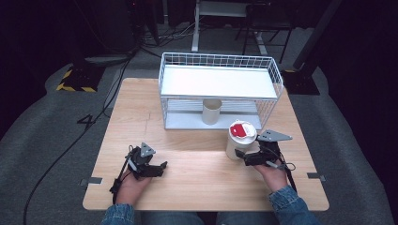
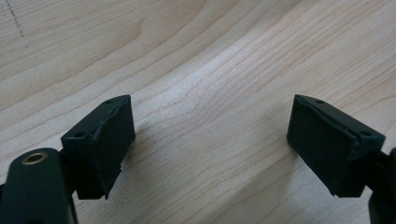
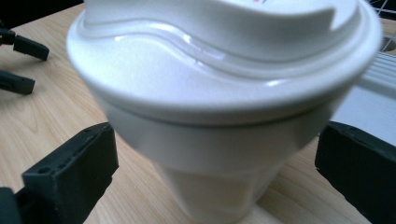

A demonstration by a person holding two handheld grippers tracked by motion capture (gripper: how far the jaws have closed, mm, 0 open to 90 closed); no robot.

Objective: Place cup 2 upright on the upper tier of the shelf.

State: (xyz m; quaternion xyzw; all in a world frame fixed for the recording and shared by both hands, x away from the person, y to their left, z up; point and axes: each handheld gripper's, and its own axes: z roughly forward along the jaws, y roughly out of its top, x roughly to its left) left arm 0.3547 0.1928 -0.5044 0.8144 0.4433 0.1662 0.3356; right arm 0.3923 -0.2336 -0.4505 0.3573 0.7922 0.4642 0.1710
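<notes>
So on the left, the left tongs [image 1: 162, 165] are sitting low over the bare tabletop [image 1: 197, 183] with the jaws partly open and nothing between them, just wood grain. That hand looks parked, not part of the action.

Moving right: the right tongs [image 1: 240, 157] are right up against a white lidded cup [image 1: 241, 139] with a red patch on its lid. In the right gripper view the cup [image 3: 219, 140] sits between the two black jaws, which are spread wide — there's a visible gap on each side, so they aren't pressing on it yet. The cup stands upright on the tabletop, directly ahead of those tongs.

Beyond the cup, farther from the right tongs, there's a white wire rack [image 1: 220, 89] with a plain open cup [image 1: 211, 111] on its lower level.

My read: this is the approach-to-grasp step. Next move would be to close the jaws evenly on the cup's body under the lid rim — gently, since it looks like it could squash or tip.
</notes>
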